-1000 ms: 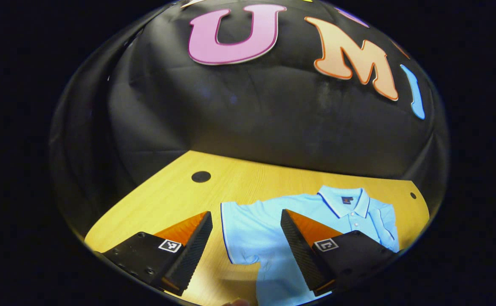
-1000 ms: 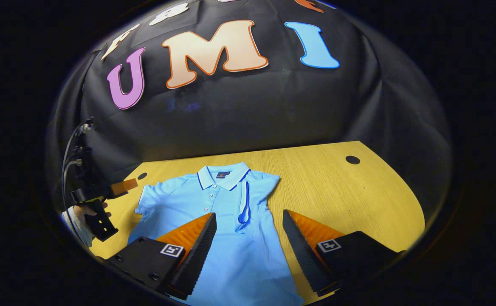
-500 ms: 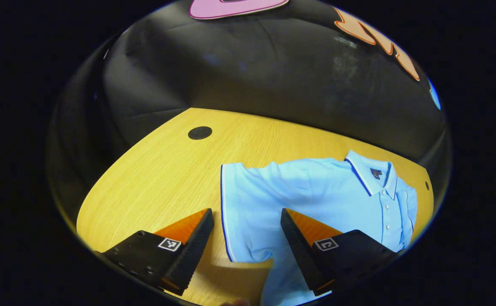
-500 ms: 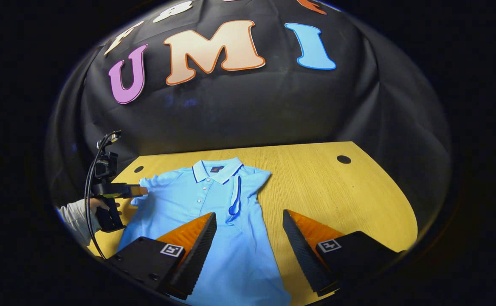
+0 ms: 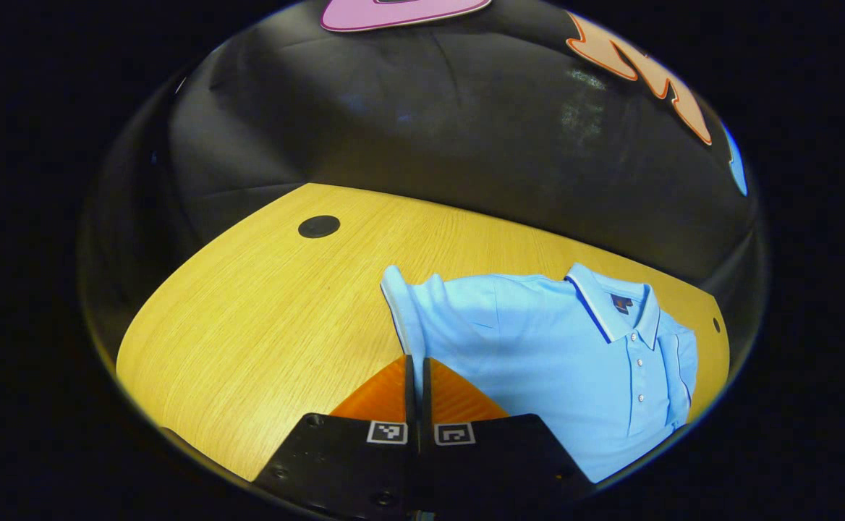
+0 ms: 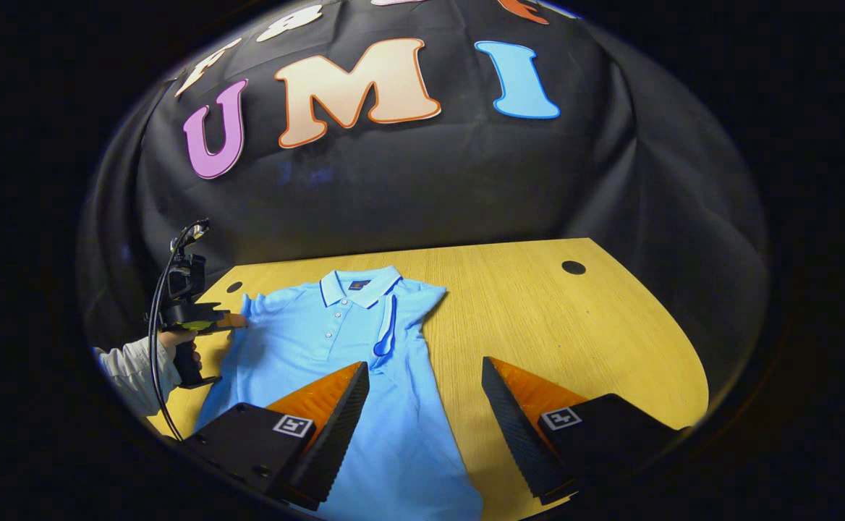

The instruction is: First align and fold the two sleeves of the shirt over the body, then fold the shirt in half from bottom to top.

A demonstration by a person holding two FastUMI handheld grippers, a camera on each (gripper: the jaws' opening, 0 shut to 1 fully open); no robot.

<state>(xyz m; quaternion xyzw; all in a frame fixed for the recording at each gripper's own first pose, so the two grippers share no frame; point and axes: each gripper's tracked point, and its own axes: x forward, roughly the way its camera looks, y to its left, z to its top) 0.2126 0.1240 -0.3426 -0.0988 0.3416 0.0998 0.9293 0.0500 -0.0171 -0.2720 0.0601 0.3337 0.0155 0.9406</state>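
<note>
Light blue cotton lay spread on the yellow wooden table (image 6: 538, 311): the shirt (image 6: 336, 362), collar toward the far wall, its right sleeve (image 6: 412, 300) already folded over the body. The left gripper (image 5: 417, 369) had its jaws pressed together on the cuff edge of the left sleeve (image 5: 412, 311), which stood lifted off the wood. The right gripper (image 6: 422, 405) hung above the shirt's near half, jaws wide, holding nothing. The pinch looked thin, just a sliver of hem, so the fabric could slip free mid-fold. Pull too hard and the whole shirt might drag sideways, spoiling the folded right sleeve and leaving the two uneven.
</note>
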